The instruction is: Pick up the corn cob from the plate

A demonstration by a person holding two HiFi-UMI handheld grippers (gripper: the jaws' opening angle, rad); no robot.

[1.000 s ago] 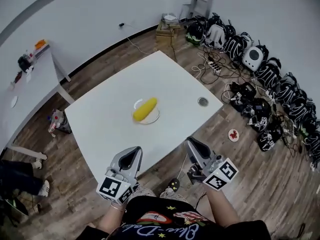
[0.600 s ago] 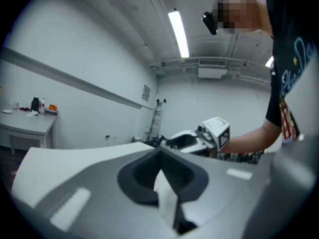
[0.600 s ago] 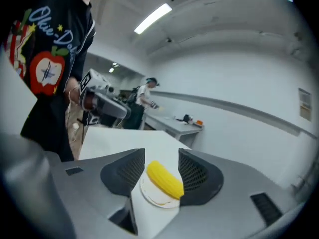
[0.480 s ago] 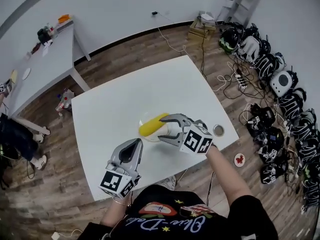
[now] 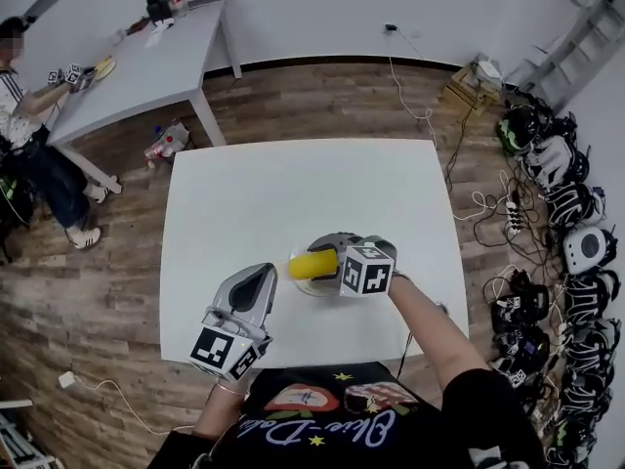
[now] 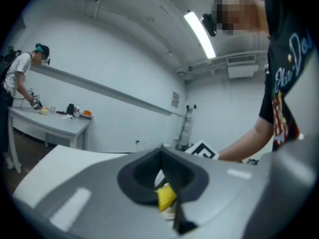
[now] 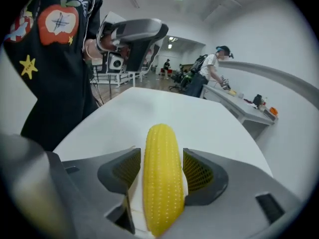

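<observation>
A yellow corn cob [image 5: 311,265] lies on a small white plate [image 5: 307,285] near the front of the white table [image 5: 254,203]. My right gripper [image 5: 318,262] points down at it. Its jaws are opening and stand on either side of the corn cob [image 7: 162,178], with mesh pads [image 7: 198,172] close beside it and a sliver of plate [image 7: 131,195] below. My left gripper [image 5: 266,274] hovers just left of the plate with its jaws shut and empty. In the left gripper view the corn cob [image 6: 166,196] shows past the left gripper [image 6: 164,176].
A grey table [image 5: 146,57] with small items stands at the back left, with a person [image 5: 29,115] beside it. Bags and cables [image 5: 547,193] line the floor on the right. A small toy [image 5: 168,143] lies on the wooden floor.
My right gripper swung from the table's front edge over to the plate and down, and its shut jaws opened around the corn cob. My left gripper shifted slightly beside the plate.
</observation>
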